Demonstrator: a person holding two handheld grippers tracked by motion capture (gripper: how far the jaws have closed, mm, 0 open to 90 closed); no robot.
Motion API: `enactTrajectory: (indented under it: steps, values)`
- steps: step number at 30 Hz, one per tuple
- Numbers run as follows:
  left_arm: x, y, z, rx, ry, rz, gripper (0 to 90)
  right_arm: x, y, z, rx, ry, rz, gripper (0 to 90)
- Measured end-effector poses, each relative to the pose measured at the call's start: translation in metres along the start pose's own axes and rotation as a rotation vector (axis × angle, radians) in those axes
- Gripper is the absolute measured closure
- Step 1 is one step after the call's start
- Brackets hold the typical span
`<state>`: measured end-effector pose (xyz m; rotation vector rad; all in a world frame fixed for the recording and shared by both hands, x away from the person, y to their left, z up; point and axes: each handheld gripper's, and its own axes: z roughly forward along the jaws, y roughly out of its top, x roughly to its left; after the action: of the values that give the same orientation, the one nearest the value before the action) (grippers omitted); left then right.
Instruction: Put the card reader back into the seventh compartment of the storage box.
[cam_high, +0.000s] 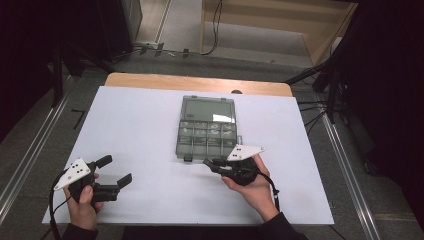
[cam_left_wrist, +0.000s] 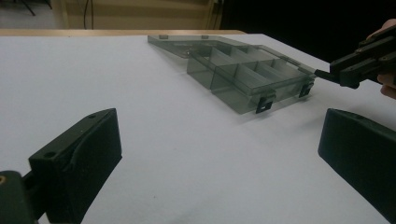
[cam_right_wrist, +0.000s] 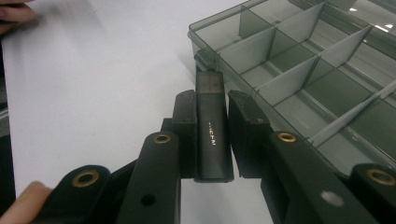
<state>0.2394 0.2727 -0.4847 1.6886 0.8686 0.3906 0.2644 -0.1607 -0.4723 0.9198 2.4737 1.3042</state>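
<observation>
Gripping a slim black rectangular bar (cam_right_wrist: 213, 135), your right gripper (cam_right_wrist: 212, 100) reveals its load in its own view, just beside the open smoky-grey plastic compartment box (cam_high: 207, 130); your left gripper (cam_high: 116, 170) rests wide, empty. White tabletop (cam_high: 140, 130), dark room.

Organizer box (cam_high: 207, 131) was smoky translucent plastic, glossy, smooth dividers. Stick (cam_right_wrist: 213, 135) in right gripper (cam_right_wrist: 212, 105): dark, satin-smooth casing, faint print. Gripper jaws were matt black plastic with brass-coloured rivets. Table (cam_high: 135, 130) surface was matt white, wood edge behind.
</observation>
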Motion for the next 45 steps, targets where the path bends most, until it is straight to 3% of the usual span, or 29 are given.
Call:
enactTrajectory:
  steps: [23, 45]
  values:
    - [0.000, 0.000, -0.001, -0.007, -0.007, 0.006, 0.0, -0.011, 0.016, -0.005, -0.003, -0.019, 0.011, 71.5]
    - [0.001, 0.000, -0.001, -0.006, -0.008, 0.003, 0.0, -0.027, 0.028, -0.003, -0.001, -0.076, 0.049, 71.5]
